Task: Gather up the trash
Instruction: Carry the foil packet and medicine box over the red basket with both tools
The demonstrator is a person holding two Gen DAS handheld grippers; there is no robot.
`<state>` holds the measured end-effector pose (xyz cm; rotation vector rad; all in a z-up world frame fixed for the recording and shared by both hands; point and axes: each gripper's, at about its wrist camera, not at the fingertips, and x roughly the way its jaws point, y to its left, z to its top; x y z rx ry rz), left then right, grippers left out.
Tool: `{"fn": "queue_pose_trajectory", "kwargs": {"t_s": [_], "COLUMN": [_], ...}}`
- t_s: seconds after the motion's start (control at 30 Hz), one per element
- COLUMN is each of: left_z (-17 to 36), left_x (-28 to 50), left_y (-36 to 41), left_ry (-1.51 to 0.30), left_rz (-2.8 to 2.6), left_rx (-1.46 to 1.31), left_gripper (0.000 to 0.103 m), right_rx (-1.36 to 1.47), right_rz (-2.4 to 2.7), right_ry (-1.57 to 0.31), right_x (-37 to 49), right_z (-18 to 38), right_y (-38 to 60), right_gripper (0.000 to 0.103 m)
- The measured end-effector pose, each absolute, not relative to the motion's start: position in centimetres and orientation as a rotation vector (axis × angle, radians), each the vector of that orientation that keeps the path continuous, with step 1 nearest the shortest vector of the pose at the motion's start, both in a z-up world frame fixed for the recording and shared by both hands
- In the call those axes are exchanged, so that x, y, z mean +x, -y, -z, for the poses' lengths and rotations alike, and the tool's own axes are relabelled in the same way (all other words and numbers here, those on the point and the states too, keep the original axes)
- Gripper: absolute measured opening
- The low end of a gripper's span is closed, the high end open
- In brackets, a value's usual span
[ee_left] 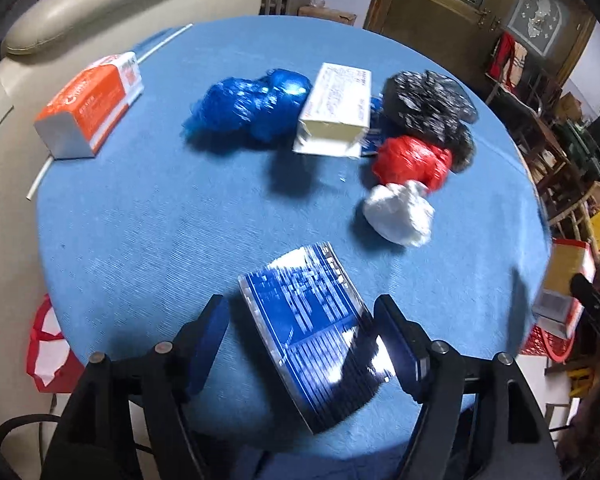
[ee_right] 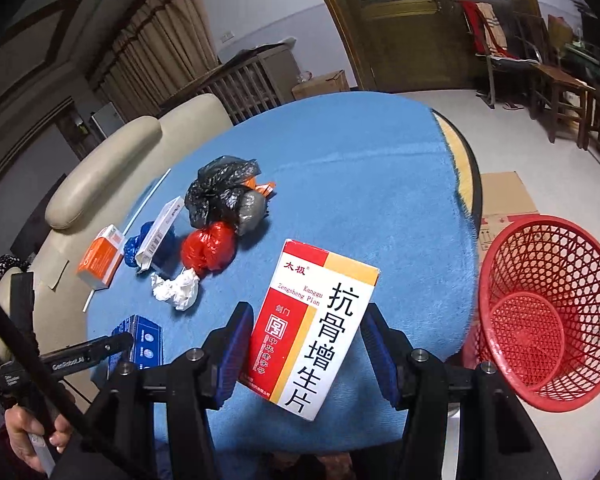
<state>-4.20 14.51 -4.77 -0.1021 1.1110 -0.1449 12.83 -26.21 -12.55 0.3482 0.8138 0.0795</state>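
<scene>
Your right gripper point(ee_right: 300, 344), clenched on the upright medicine box point(ee_right: 314, 328) at frame centre, is the hand nearer the red basket point(ee_right: 548, 312) at lower right, while your left gripper point(ee_left: 300, 340) straddles the blue box point(ee_left: 312, 340), grip unclear.

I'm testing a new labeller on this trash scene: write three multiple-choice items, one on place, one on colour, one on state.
1. Where does the red basket stand? A on the table; B on the floor beside the table; C on the chair.
2. What colour is the crumpled bag next to the white paper wad? A green; B red; C yellow.
3. The right gripper is: A open and empty; B shut on a bag; C shut on the medicine box.

Answers:
B: it stands on the floor past the table's edge.
B: red plastic lies beside the wad.
C: its pads press the box's sides.
</scene>
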Motion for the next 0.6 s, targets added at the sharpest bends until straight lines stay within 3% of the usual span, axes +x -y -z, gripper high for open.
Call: {"fn": "queue_pose_trajectory", "kwargs": {"t_s": [0.2,0.23,0.33,0.6], "left_z": [5.1,5.5,4.2,0.9], "left_x": [-7.7,-8.0,-9.9,-12.7], "left_y": [-15.2,-15.3,-17.1,-16.7], "left_ry": [-1.182,-1.189,-1.168,-1.105], "left_rz": [0.188,0.194,0.202,0.225], "left_rx": [-0.078,-0.093,-0.088,0.001], "left_gripper": [0.076,0.069,0.063,0.061], "right_rx": [0.325,0.325,0.317,0.216], "right_rz": [-0.106,-0.108,-0.100,-0.025], "right_ry": [-0.799,-0.795,-0.789,-0.769], "right_x": [12.5,12.4,12.3,12.1], "right_z": [12.6,12.6,12.5,11.7], "right_y": [24.8,24.8,24.8,24.1], "right_gripper": [0.059,0.059,0.059,0.059]}}
